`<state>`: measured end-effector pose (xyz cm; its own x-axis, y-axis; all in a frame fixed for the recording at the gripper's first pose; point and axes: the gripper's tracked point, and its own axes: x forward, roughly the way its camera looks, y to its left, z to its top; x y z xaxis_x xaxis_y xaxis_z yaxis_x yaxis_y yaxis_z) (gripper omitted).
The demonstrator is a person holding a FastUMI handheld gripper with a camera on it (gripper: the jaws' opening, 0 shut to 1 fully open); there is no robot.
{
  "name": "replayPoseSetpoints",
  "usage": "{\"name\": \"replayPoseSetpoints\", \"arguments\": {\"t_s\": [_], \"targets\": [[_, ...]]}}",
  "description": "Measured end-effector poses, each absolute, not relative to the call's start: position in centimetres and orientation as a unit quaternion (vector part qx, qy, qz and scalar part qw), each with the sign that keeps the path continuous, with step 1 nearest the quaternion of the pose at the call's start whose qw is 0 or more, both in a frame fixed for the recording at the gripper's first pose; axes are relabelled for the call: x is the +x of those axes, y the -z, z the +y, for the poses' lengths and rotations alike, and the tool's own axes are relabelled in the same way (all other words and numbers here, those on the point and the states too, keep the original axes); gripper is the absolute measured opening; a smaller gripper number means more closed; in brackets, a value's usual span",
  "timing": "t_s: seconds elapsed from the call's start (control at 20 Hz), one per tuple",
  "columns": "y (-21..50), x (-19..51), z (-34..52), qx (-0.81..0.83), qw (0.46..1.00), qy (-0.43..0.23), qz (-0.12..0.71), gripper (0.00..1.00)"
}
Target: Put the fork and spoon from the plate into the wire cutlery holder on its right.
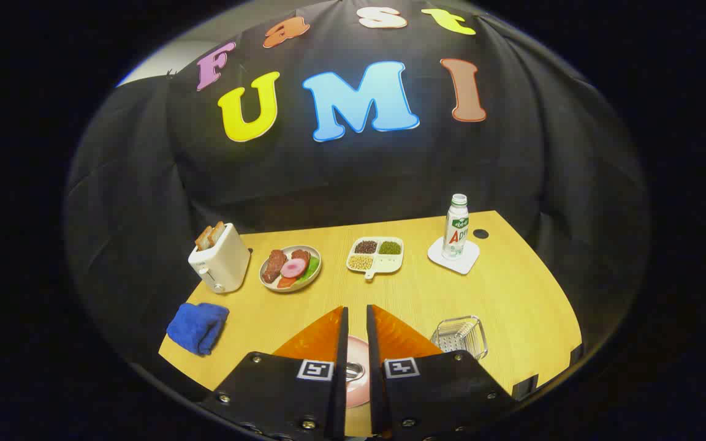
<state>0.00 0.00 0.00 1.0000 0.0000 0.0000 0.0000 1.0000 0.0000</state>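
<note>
Tongs [356, 318] hover nearly closed over the pink plate [358, 392], a spoon bowl [353, 370] glinting between them; its long axis is hidden. Wire holder [460, 337] sits just right.

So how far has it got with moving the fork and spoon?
Nothing looks done yet: the wire cutlery holder looks empty. The tool hovers over the pink plate, its fingers close together with nothing gripped; a bit of metal cutlery shows between them on the plate. Both pieces are still left to grasp and carry over to the holder.
</note>
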Motion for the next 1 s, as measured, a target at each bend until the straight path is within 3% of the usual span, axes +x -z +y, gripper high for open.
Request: {"name": "replayPoseSetpoints", "arguments": {"t_s": [0.6, 1.0], "targets": [[2.6, 1.4, 0.7, -0.009, 0.999, -0.002, 0.032, 0.16], [10.9, 4.1, 1.6, 0.003, 0.989, -0.022, 0.144, 0.16]]}}
